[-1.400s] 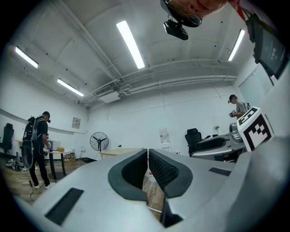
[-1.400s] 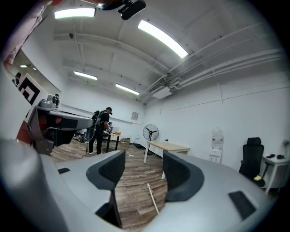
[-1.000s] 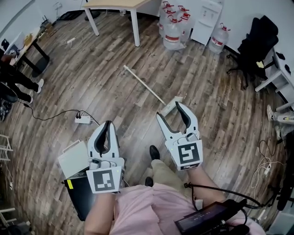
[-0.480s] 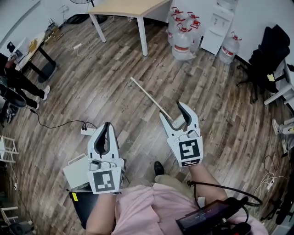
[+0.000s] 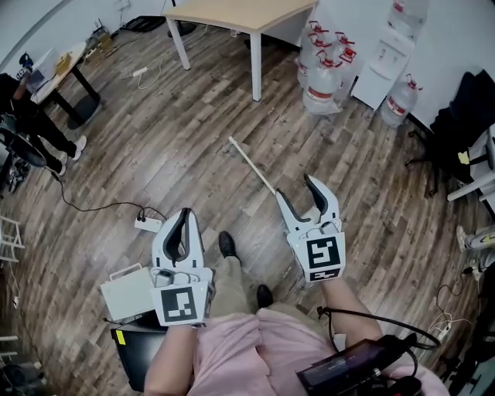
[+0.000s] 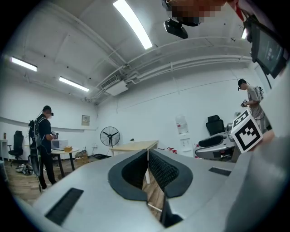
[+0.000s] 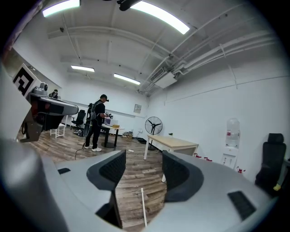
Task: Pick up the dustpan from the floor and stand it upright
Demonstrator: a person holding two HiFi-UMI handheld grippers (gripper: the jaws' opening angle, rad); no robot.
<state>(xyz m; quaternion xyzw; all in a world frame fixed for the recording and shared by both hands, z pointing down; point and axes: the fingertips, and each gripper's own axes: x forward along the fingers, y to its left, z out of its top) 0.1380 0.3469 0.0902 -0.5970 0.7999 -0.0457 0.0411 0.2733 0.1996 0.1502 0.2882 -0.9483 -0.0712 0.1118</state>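
Note:
The dustpan lies on the wooden floor. In the head view only its long pale handle (image 5: 251,162) shows, running up-left from behind my right gripper (image 5: 295,188), which covers the pan end. That gripper hangs open above it, with nothing between the jaws. In the right gripper view the handle (image 7: 143,206) lies on the floor below and ahead of the open right gripper (image 7: 144,167). My left gripper (image 5: 184,213) is held lower left, well away from the dustpan. It is shut and empty, and in the left gripper view its pads (image 6: 147,167) meet.
A wooden table (image 5: 232,11) and several water bottles (image 5: 323,73) stand at the far side. A power strip (image 5: 147,223) with its cable lies left of my left gripper, and a white box (image 5: 128,292) below it. The person's shoe (image 5: 227,244) is between the grippers. A bystander (image 5: 31,124) stands far left.
The person has stepped forward, so the dustpan has drawn nearer and its pan end has slipped behind the right gripper. Neither gripper's jaws have changed.

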